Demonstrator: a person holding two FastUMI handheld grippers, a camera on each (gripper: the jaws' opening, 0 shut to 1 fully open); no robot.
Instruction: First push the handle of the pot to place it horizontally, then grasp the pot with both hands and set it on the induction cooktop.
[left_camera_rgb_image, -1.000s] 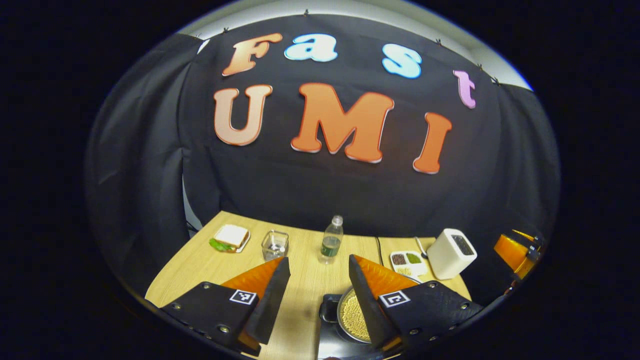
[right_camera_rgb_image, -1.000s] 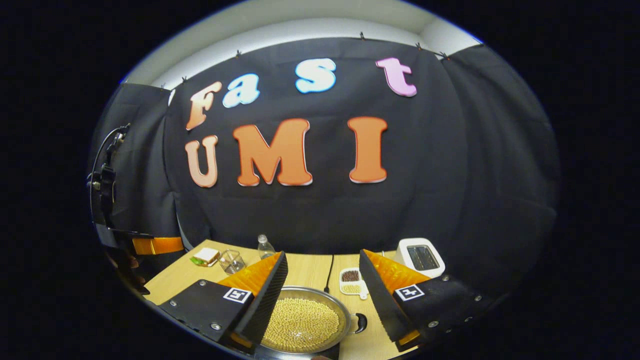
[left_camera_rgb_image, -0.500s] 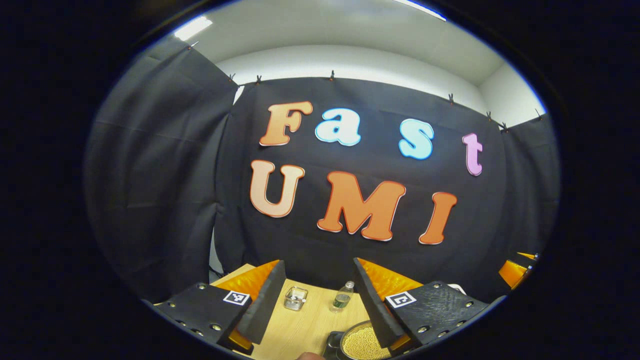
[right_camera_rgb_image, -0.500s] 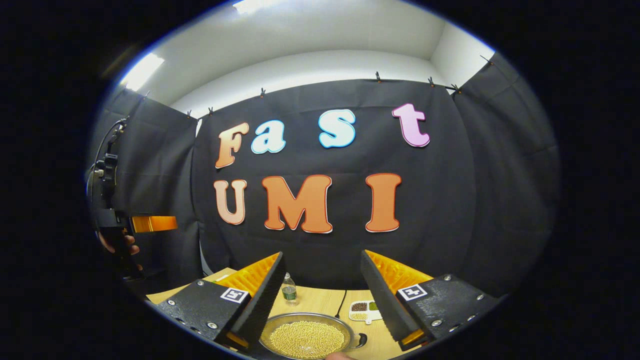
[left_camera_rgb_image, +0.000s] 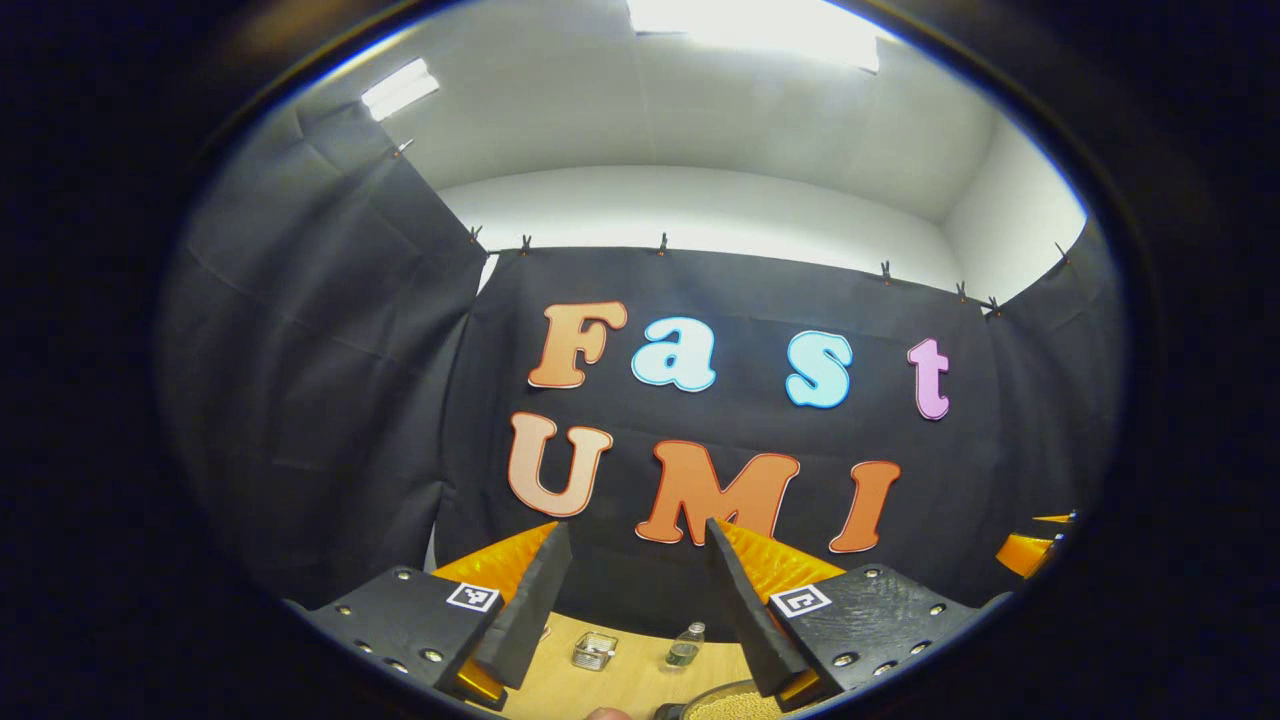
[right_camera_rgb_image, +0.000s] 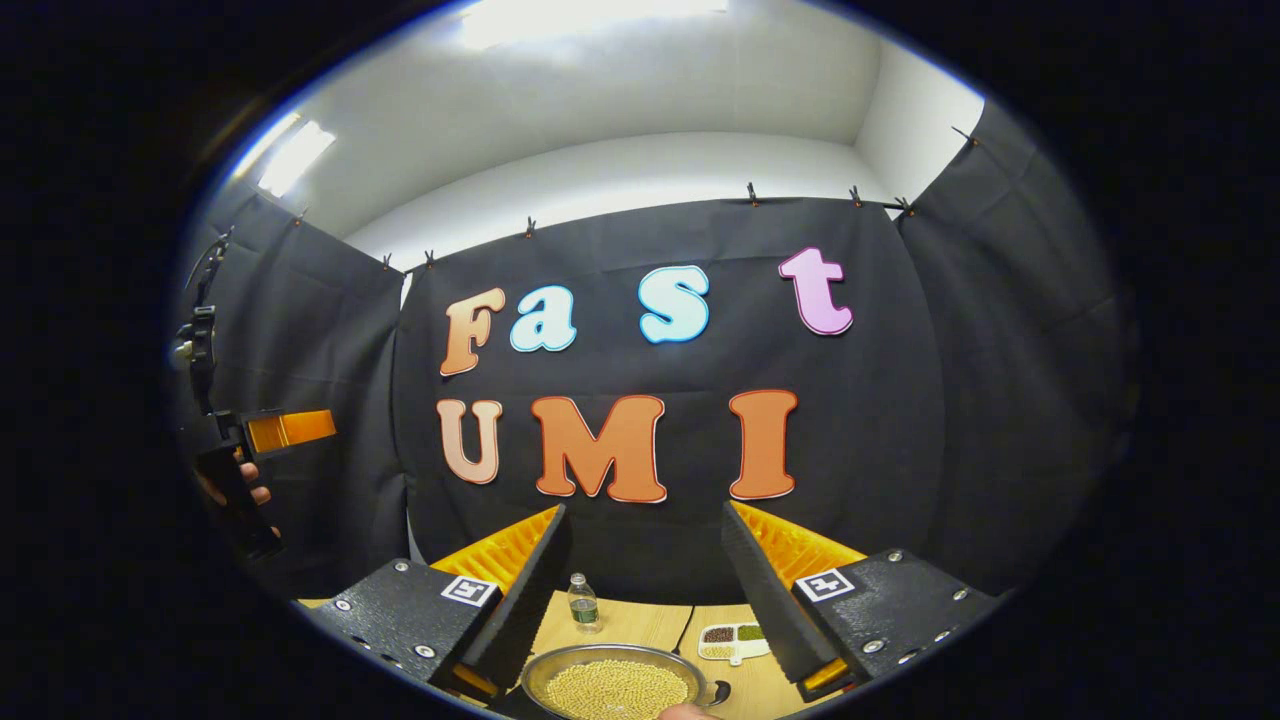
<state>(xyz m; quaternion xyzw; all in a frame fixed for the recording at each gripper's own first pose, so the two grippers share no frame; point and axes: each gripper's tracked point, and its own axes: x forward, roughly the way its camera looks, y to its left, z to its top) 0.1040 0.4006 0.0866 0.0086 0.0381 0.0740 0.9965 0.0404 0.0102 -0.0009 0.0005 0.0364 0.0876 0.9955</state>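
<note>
Both grippers, our left gripper and right gripper, are held with fingers spread wide, empty, raised above the wooden table; the bean-filled pot sits below us.

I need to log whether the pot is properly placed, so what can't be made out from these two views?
- Pot: low in the right gripper view, its near rim cut by the image edge; what it rests on is hidden.
- Pot handle: only a small dark stub, angle unclear.
- Left gripper view: only a sliver of pot, cut by the edge and the left hand-held gripper.
- Divided dish: contents too small.
</note>
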